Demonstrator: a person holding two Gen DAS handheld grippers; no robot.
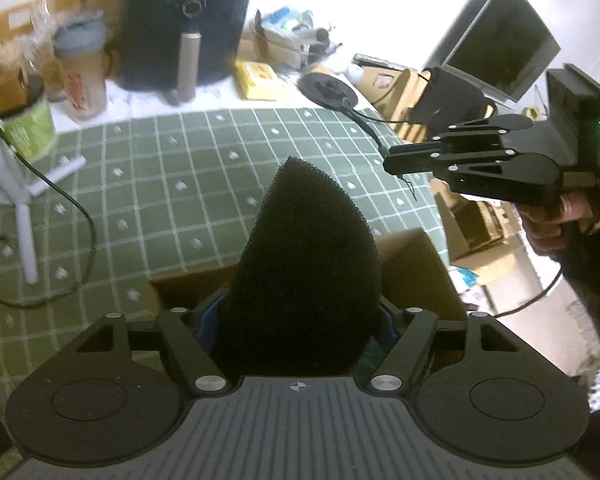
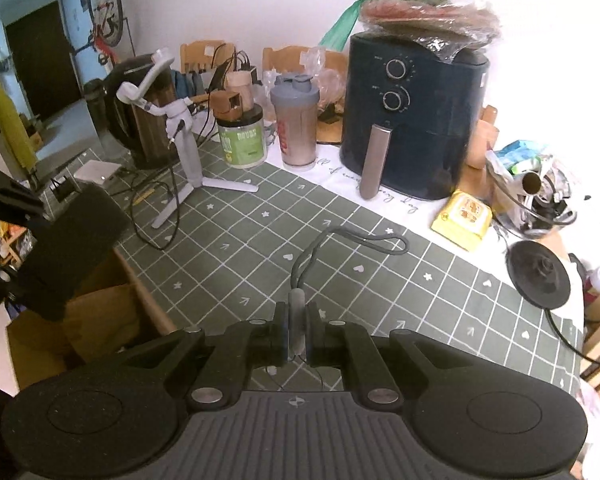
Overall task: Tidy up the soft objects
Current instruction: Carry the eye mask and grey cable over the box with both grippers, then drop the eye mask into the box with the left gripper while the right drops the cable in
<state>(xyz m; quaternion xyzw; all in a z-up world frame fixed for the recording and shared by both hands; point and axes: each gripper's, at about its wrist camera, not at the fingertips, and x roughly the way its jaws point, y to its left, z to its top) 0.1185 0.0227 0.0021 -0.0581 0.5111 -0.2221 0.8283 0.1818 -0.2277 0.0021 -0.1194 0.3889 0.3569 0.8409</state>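
Observation:
My left gripper (image 1: 298, 320) is shut on a black foam sponge (image 1: 304, 264), which sticks out forward above an open cardboard box (image 1: 416, 272). In the right wrist view the sponge (image 2: 72, 240) hangs over the same box (image 2: 100, 312) at the left. My right gripper (image 2: 297, 332) is shut on the grey end of a grey looped cord (image 2: 356, 240) that lies on the green checked tablecloth (image 2: 380, 300). The right gripper (image 1: 392, 160) also shows at the right of the left wrist view, held above the table edge.
A dark air fryer (image 2: 416, 120), shaker bottle (image 2: 296, 120), green jar (image 2: 242, 140), white phone tripod (image 2: 188, 152), yellow packet (image 2: 464, 218) and black round base (image 2: 538, 276) stand along the back. A black cable (image 1: 76, 216) trails on the cloth.

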